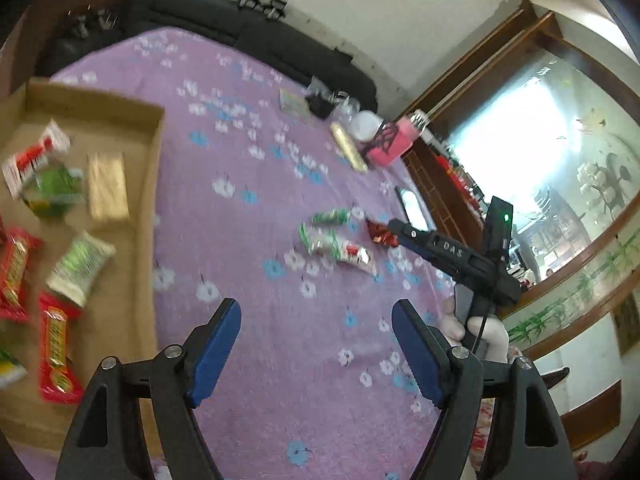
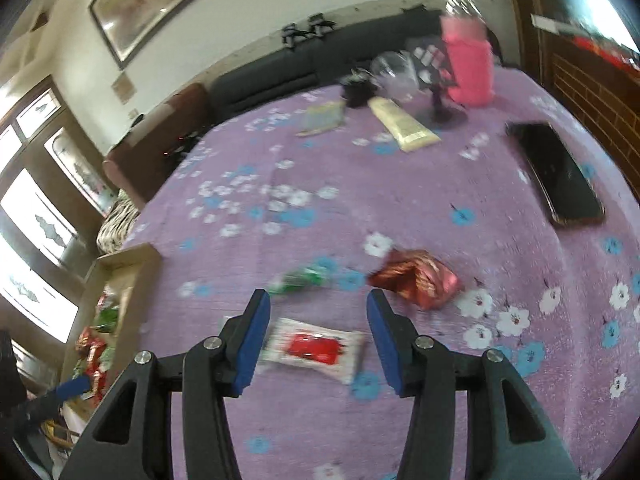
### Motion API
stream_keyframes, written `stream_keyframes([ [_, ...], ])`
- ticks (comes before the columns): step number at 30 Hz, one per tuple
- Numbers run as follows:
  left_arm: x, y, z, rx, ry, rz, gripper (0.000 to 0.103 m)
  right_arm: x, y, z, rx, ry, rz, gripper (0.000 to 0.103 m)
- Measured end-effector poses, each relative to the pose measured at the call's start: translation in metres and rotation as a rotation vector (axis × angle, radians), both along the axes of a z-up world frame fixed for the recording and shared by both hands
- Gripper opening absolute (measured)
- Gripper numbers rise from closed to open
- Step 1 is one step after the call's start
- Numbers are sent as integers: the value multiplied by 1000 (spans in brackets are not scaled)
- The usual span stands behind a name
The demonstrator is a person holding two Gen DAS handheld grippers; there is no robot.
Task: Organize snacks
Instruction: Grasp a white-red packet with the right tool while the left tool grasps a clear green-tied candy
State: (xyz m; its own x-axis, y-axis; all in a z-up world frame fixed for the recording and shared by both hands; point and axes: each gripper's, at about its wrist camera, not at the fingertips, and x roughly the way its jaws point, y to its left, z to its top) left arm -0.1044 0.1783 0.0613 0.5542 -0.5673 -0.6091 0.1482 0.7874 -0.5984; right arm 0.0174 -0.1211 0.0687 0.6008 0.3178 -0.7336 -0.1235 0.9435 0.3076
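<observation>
Step in hand: judged, fetching the loose snacks left on the purple flowered worktop (image 2: 400,200) for the cardboard box (image 1: 156,128).
Left tongs (image 1: 316,344): released, nothing between the blue pads, hanging over bare cloth at the lower middle of the left wrist view.
Right tongs (image 2: 318,340): spread apart and empty in the right wrist view; the white packet with a red label (image 2: 316,350) lies flat on the cloth between the pads, and they do not press it.
Loose snacks: a green wrapper (image 2: 300,276) just above the left pad, a crinkled red foil packet (image 2: 416,278) to the upper right of the right pad, both apart from the white packet.
Box: at the left edge of the left wrist view, already holding red, green and pale packets (image 1: 80,268); in the right wrist view only its corner shows at lower left.
Not for sorting, judged: the phone (image 2: 560,176), the pink bottle (image 2: 468,64) and the cream tube (image 2: 404,124) at the upper right.
Doing it well: centre the white packet between the pads, come down onto the cloth, clench across its short width so the flat film does not slide out.
Risk: pinching the cloth with it, or nudging the green wrapper.
</observation>
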Motion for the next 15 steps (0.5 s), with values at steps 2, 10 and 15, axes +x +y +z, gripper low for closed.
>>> stream_keyframes([
  [2, 0, -5, -6, 10, 25, 6, 81, 6, 0, -12, 10, 19, 8, 49],
  [10, -2, -19, -16, 66, 50, 4, 82, 11, 15, -34, -17, 43, 95, 49],
  [15, 3, -31, -12, 86, 22, -22, 82, -2, 38, -39, -118, 30, 209, 50],
])
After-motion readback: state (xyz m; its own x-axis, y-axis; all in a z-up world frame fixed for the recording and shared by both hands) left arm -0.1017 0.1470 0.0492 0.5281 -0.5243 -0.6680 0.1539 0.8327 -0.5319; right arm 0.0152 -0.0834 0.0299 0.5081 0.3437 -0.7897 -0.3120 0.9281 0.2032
